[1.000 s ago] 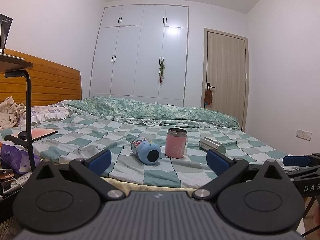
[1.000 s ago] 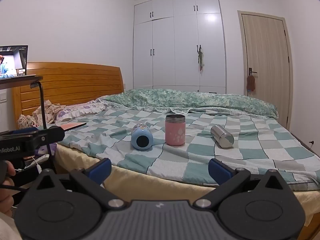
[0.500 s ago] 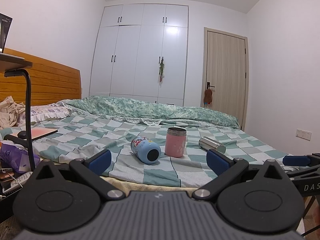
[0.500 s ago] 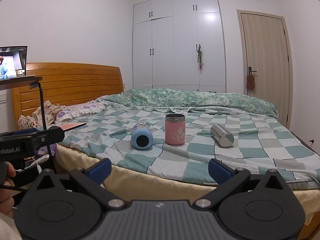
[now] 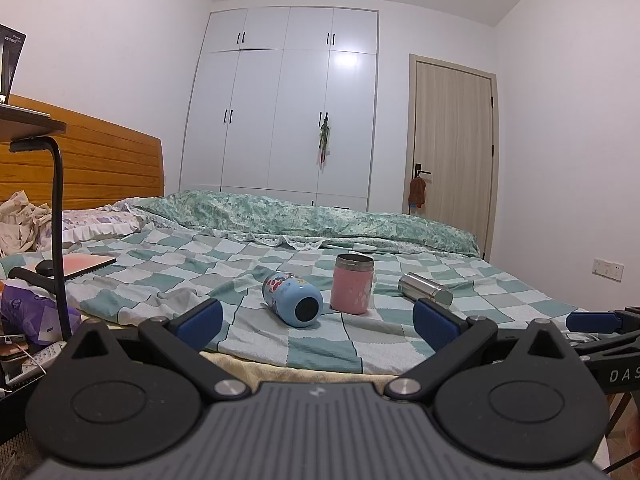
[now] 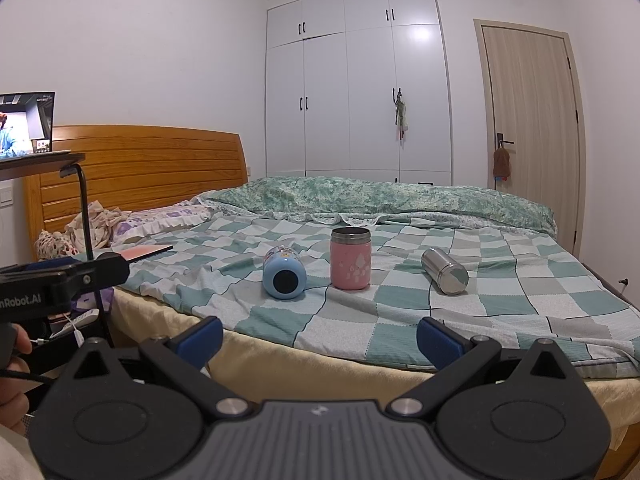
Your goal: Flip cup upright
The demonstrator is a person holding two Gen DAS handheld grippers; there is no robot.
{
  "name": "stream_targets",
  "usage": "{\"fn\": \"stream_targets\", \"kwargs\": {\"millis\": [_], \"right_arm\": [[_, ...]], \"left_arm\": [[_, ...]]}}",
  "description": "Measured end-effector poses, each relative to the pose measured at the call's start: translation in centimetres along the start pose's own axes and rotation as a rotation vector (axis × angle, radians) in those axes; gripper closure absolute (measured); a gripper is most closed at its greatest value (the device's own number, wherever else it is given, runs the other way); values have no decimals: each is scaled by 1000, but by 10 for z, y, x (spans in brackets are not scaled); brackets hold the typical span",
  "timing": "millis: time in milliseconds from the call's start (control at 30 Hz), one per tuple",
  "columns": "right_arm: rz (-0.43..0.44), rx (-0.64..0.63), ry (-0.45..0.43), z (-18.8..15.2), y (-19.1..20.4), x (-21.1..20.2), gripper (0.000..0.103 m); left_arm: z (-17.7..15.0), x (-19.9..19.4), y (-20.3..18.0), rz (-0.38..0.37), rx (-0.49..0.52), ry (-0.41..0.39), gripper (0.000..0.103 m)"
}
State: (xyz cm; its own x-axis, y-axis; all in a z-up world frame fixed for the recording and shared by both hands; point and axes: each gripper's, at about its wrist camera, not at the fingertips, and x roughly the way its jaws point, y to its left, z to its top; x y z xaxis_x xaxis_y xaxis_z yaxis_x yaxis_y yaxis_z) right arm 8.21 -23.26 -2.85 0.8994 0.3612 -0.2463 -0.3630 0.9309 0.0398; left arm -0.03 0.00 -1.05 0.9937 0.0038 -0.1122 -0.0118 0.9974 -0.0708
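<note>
Three cups are on the checked bedspread (image 5: 168,280). A light blue cup (image 5: 292,298) (image 6: 284,272) lies on its side, its base toward me. A pink cup (image 5: 353,289) (image 6: 351,258) stands upright in the middle. A steel cup (image 5: 425,288) (image 6: 444,265) lies on its side at the right. My left gripper (image 5: 317,322) is open and empty, short of the bed's front edge, facing the blue and pink cups. My right gripper (image 6: 319,340) is open and empty, also short of the bed edge.
A side table on a black curved stand (image 5: 56,216) is at the left, with a laptop (image 6: 26,124) on it. A pink notebook (image 5: 82,264) lies on the bed at the left. A folded green quilt (image 6: 380,200) runs along the far side. Wardrobe and door stand behind.
Both views shifted very slightly; the cups have not moved and both grippers stay open.
</note>
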Motion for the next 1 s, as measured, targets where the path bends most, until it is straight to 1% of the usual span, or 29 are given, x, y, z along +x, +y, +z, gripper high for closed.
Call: {"fn": "stream_targets", "kwargs": {"millis": [1000], "right_arm": [[0, 0, -2, 1, -2, 0, 0]], "left_arm": [[6, 0, 2, 5, -6, 6, 0]]}}
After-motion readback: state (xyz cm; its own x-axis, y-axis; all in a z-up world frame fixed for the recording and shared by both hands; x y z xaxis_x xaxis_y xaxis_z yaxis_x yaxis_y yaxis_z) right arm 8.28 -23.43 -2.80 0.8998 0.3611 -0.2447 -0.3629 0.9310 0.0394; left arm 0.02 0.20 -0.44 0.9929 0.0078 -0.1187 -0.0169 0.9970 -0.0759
